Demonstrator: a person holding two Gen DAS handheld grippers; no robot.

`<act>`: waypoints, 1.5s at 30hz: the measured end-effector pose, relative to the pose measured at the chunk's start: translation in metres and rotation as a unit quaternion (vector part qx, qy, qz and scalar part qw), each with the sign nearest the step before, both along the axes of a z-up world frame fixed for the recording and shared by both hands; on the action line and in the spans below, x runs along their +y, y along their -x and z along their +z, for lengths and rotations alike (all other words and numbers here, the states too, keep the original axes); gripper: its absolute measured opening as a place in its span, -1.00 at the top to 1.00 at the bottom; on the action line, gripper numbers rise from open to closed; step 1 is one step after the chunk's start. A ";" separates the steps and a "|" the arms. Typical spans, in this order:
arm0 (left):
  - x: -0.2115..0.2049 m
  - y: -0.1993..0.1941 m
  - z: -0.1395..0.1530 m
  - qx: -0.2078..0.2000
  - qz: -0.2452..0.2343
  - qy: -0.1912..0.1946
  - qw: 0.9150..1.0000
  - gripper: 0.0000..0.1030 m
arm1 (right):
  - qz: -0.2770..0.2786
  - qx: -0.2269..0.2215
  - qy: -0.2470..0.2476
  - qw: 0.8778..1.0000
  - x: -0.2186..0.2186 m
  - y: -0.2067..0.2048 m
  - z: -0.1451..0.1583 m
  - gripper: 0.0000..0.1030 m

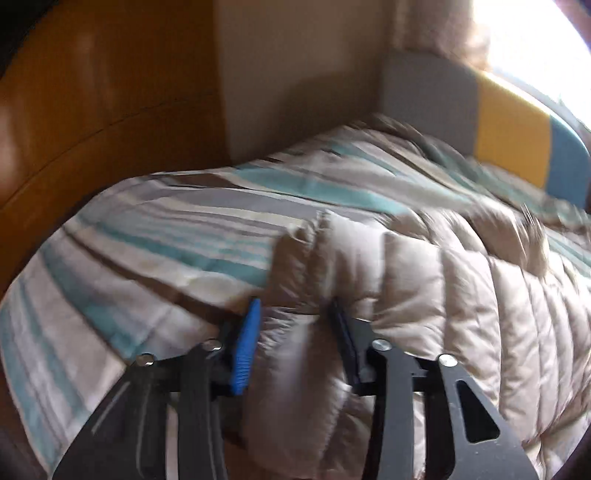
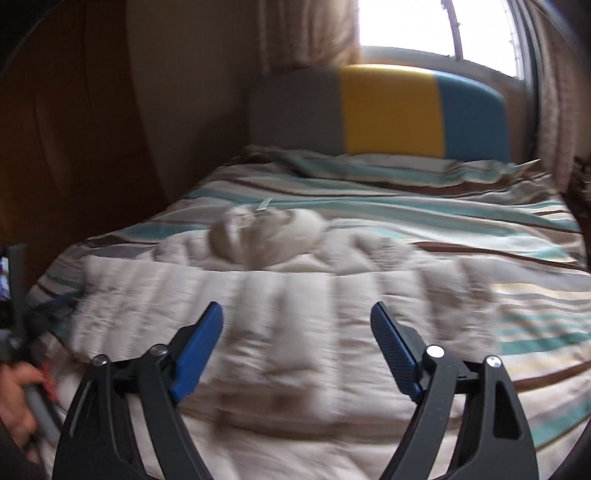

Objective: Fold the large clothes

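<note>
1. Here the left gripper (image 1: 295, 328), black with blue ribbed pads, was pinched on a bunched fold of the beige quilted puffer jacket (image 1: 424, 295) at its near edge; padded fabric filled the gap between the jaws, probably so that side could be dragged over for a fold.
2. The right gripper (image 2: 297, 332) stood wide with nothing between its jaws, hovering over the jacket's (image 2: 258, 314) near middle; likely free to go for a new hold.
3. At the left edge of the right wrist view, a hand (image 2: 18, 391) gripped a handle, seemingly that of the other gripper.
4. The jacket lay spread across the near part of the bed, quilted channels running front to back, with a lumpy hood or collar (image 2: 266, 236) bunched at its far side. It looked only partly folded, judging by the spread.
5. Under it was a striped bedspread (image 2: 443, 206) in teal, brown, grey and cream, soft and rumpled, so the cloth could slide or snag.
6. Farther back stood a padded headboard (image 2: 388, 110) in grey, yellow and blue panels.
7. A brown wooden wardrobe (image 1: 92, 92) ran along the left, with a beige wall beside it.
8. Beyond the headboard were a bright window (image 2: 406, 26) and patterned curtains (image 2: 310, 33). Both views were motion-blurred.
</note>
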State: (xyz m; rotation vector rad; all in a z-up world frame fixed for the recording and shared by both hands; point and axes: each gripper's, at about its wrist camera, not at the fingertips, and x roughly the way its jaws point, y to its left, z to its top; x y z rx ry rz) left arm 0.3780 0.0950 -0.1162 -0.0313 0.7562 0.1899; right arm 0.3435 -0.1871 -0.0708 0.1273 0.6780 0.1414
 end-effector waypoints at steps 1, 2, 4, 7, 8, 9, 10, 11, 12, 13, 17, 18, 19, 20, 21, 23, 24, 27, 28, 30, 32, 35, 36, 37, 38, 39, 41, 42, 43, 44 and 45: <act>-0.007 -0.003 -0.003 0.004 -0.012 0.001 1.000 0.26 | 0.005 0.004 0.001 1.000 0.004 -0.003 -0.003 -0.41; -0.014 -0.006 -0.006 0.007 -0.019 -0.004 1.000 0.26 | 0.010 0.011 0.005 1.000 0.010 -0.009 -0.008 -0.39; -0.021 -0.010 -0.009 0.010 -0.024 -0.017 1.000 0.26 | 0.010 0.018 0.016 1.000 0.015 -0.018 -0.016 -0.38; -0.030 -0.012 -0.013 0.007 -0.025 -0.032 0.999 0.26 | 0.003 0.035 0.033 0.999 0.013 -0.032 -0.032 -0.34; -0.032 -0.013 -0.015 0.006 -0.026 -0.039 0.999 0.25 | -0.001 0.041 0.037 0.998 0.011 -0.038 -0.038 -0.26; -0.033 -0.014 -0.017 0.007 -0.026 -0.044 0.999 0.23 | -0.005 0.051 0.041 0.998 0.010 -0.044 -0.045 -0.24; -0.034 -0.014 -0.019 0.008 -0.025 -0.047 0.999 0.19 | -0.008 0.056 0.041 0.998 0.007 -0.049 -0.052 -0.23; -0.034 -0.015 -0.020 0.008 -0.024 -0.048 0.999 0.13 | -0.012 0.058 0.043 0.997 0.002 -0.051 -0.056 -0.23; -0.034 -0.016 -0.023 0.009 -0.022 -0.050 0.998 0.08 | -0.018 0.059 0.050 0.997 0.001 -0.054 -0.062 -0.23; -0.034 -0.017 -0.026 0.011 -0.022 -0.049 0.998 0.05 | -0.019 0.060 0.056 0.996 0.000 -0.056 -0.067 -0.23; -0.033 -0.024 -0.036 0.025 -0.028 -0.043 0.998 0.03 | -0.024 0.058 0.052 0.997 -0.005 -0.057 -0.085 -0.23; -0.034 -0.024 -0.037 0.026 -0.029 -0.045 0.998 0.03 | -0.025 0.057 0.057 0.996 -0.004 -0.057 -0.087 -0.23; -0.033 -0.025 -0.037 0.027 -0.029 -0.046 0.998 0.01 | -0.025 0.058 0.060 0.996 -0.003 -0.056 -0.088 -0.23; -0.033 -0.024 -0.036 0.028 -0.028 -0.047 0.998 -0.02 | -0.026 0.058 0.063 0.996 -0.003 -0.056 -0.088 -0.24; -0.033 -0.024 -0.034 0.029 -0.025 -0.049 0.998 -0.11 | -0.026 0.058 0.064 0.996 -0.003 -0.056 -0.088 -0.24; -0.032 -0.017 -0.022 0.030 -0.010 -0.049 0.998 -0.27 | -0.026 0.056 0.063 0.996 -0.003 -0.054 -0.088 -0.24; -0.032 -0.010 -0.011 0.023 -0.002 -0.032 0.999 -0.37 | -0.026 0.054 0.064 0.996 -0.003 -0.052 -0.089 -0.24; -0.037 0.009 0.011 -0.018 -0.001 0.020 1.000 -0.49 | -0.027 0.051 0.067 0.996 -0.001 -0.049 -0.088 -0.24; -0.044 0.010 0.016 -0.022 -0.005 0.023 0.999 -0.49 | -0.027 0.051 0.068 0.996 0.000 -0.049 -0.087 -0.25; -0.062 0.006 0.019 -0.020 -0.027 0.021 0.999 -0.49 | -0.027 0.049 0.070 0.996 0.001 -0.048 -0.087 -0.26; -0.082 -0.006 0.011 -0.003 -0.046 -0.002 0.999 -0.49 | -0.027 0.050 0.070 0.996 0.002 -0.047 -0.087 -0.26; -0.094 -0.025 -0.006 0.016 -0.042 -0.027 0.999 -0.49 | -0.027 0.050 0.071 0.996 0.002 -0.046 -0.087 -0.26; -0.093 -0.030 -0.010 0.019 -0.038 -0.027 0.999 -0.49 | -0.027 0.050 0.071 0.996 0.002 -0.046 -0.087 -0.26; -0.093 -0.034 -0.014 0.025 -0.035 -0.024 0.999 -0.49 | -0.028 0.050 0.071 0.996 0.002 -0.046 -0.087 -0.26; -0.092 -0.039 -0.020 0.033 -0.034 -0.020 0.999 -0.50 | -0.028 0.049 0.073 0.996 0.003 -0.046 -0.087 -0.26; -0.092 -0.041 -0.026 0.038 -0.036 -0.017 0.998 -0.54 | -0.029 0.049 0.074 0.996 0.003 -0.046 -0.087 -0.26; -0.088 -0.047 -0.036 0.044 -0.042 -0.006 0.998 -0.58 | -0.029 0.049 0.074 0.996 0.003 -0.047 -0.087 -0.26; -0.086 -0.048 -0.038 0.047 -0.040 -0.002 0.998 -0.58 | -0.029 0.049 0.075 0.996 0.003 -0.047 -0.087 -0.26; -0.085 -0.049 -0.039 0.047 -0.040 0.001 0.998 -0.59 | -0.029 0.049 0.075 0.996 0.004 -0.047 -0.087 -0.26; -0.085 -0.049 -0.040 0.047 -0.041 0.001 0.998 -0.59 | -0.029 0.049 0.076 0.995 0.004 -0.047 -0.087 -0.26; -0.086 -0.049 -0.040 0.047 -0.041 0.001 0.998 -0.59 | -0.030 0.049 0.077 0.995 0.004 -0.047 -0.088 -0.26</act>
